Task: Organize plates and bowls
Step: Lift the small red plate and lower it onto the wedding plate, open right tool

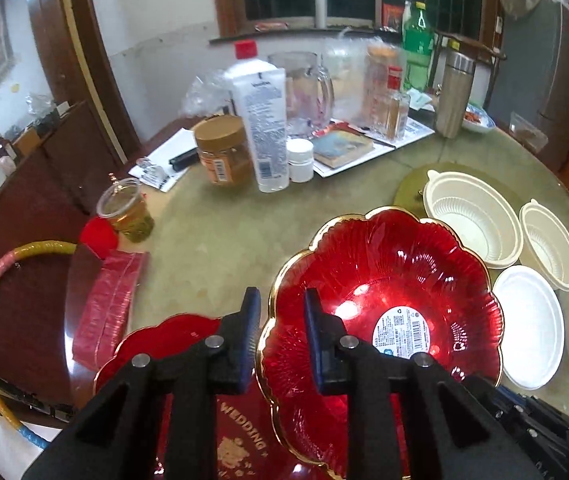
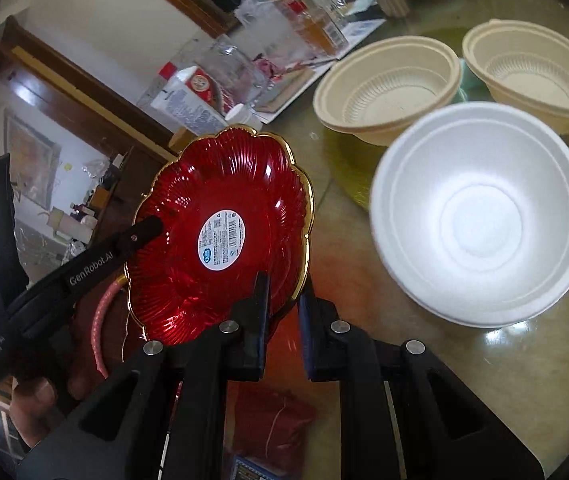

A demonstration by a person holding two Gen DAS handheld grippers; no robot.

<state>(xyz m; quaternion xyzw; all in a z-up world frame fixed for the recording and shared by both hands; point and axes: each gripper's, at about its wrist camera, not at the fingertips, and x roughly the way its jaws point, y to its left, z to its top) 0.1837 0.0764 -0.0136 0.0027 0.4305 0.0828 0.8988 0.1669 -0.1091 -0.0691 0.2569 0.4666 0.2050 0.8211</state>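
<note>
A red flower-shaped plate with a gold rim [image 1: 384, 304] is held tilted above the table. My left gripper [image 1: 282, 312] is shut on its left rim, one finger on each side. In the right wrist view the same red plate [image 2: 220, 236] shows with my right gripper [image 2: 284, 300] shut on its lower right rim; the left gripper's finger [image 2: 140, 232] lies on its opposite edge. A second red plate [image 1: 164, 340] lies below left. Two cream bowls [image 2: 388, 88] [image 2: 532, 76] and a white foam bowl [image 2: 480, 216] sit to the right.
Clutter stands at the table's far side: a brown-lidded jar [image 1: 224, 152], a white tube [image 1: 264, 128], a glass pitcher [image 1: 304, 92], a green bottle [image 1: 416, 44], a steel flask [image 1: 454, 92]. A cup of tea [image 1: 124, 208] and a red box [image 1: 108, 304] sit left.
</note>
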